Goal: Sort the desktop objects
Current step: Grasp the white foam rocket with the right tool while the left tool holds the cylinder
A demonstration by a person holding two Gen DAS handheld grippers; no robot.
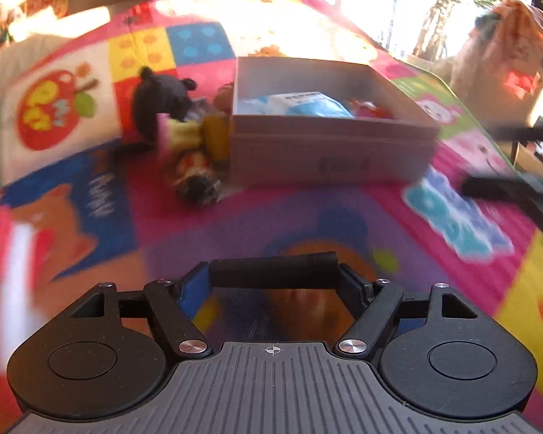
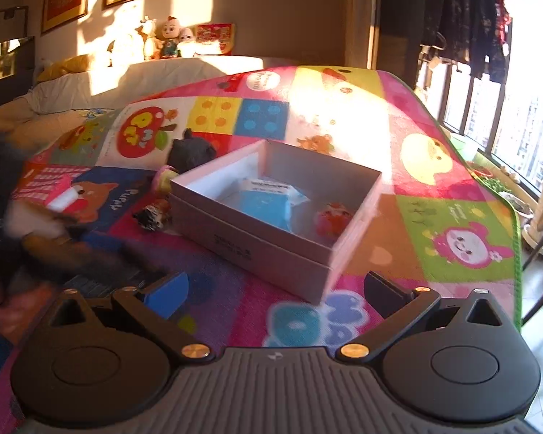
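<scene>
My left gripper (image 1: 274,271) is shut on a black cylinder (image 1: 271,269), which lies crosswise between the blue pads above the colourful play mat (image 1: 307,217). Ahead stands an open grey cardboard box (image 1: 329,152) (image 2: 271,249). Inside it lie a blue-and-white packet (image 1: 307,105) (image 2: 268,202) and a small red toy (image 2: 333,220). A black plush (image 1: 159,101) (image 2: 192,153), a yellow soft toy (image 1: 199,133) and a small striped toy (image 1: 199,188) (image 2: 152,217) lie against the box's left side. My right gripper (image 2: 277,294) hovers open and empty near the box's front corner.
At the left of the right wrist view the left gripper is a dark blur (image 2: 72,249). The mat's edge (image 2: 514,238) drops off on the right by a window. Dolls (image 2: 170,41) stand on a white sofa behind the mat.
</scene>
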